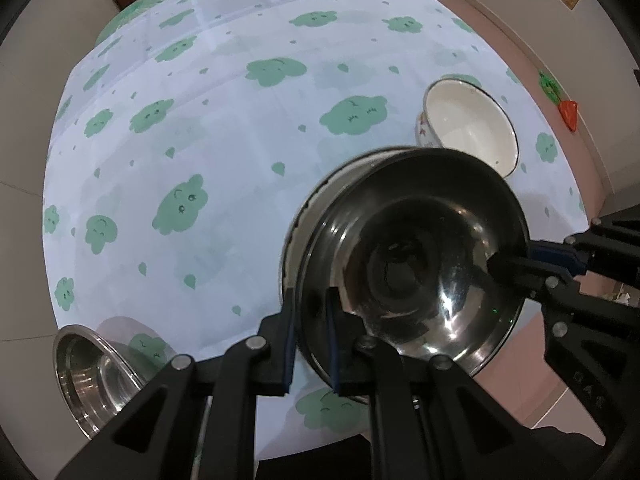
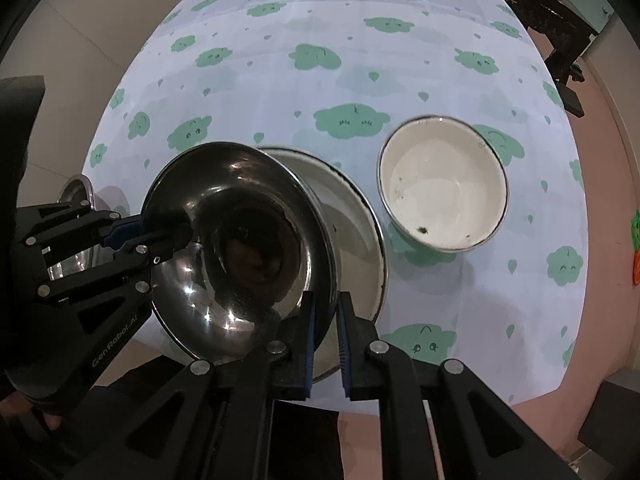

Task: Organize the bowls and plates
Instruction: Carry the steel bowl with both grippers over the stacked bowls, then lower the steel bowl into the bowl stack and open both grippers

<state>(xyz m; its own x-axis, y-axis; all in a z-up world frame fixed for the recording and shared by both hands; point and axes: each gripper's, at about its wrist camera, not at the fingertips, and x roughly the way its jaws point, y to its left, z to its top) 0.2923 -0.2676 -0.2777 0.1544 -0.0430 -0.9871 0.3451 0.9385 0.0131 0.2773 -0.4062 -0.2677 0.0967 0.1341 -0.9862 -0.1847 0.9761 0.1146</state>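
Note:
A shiny steel bowl (image 1: 412, 264) is held tilted above the table's near edge, over a white enamel plate (image 2: 352, 216) that lies on the cloth. My left gripper (image 1: 310, 344) is shut on the bowl's left rim; it shows in the right wrist view (image 2: 168, 236). My right gripper (image 2: 326, 320) is shut on the bowl's right rim (image 2: 320, 240); it shows in the left wrist view (image 1: 516, 264). A white enamel bowl (image 2: 442, 182) stands upright to the right, also in the left wrist view (image 1: 470, 124).
The round table (image 1: 240, 140) wears a pale blue cloth with green cloud prints. A second steel bowl (image 1: 92, 368) sits at the near left edge, and shows in the right wrist view (image 2: 78, 192). Dark furniture (image 2: 556, 20) stands beyond the table.

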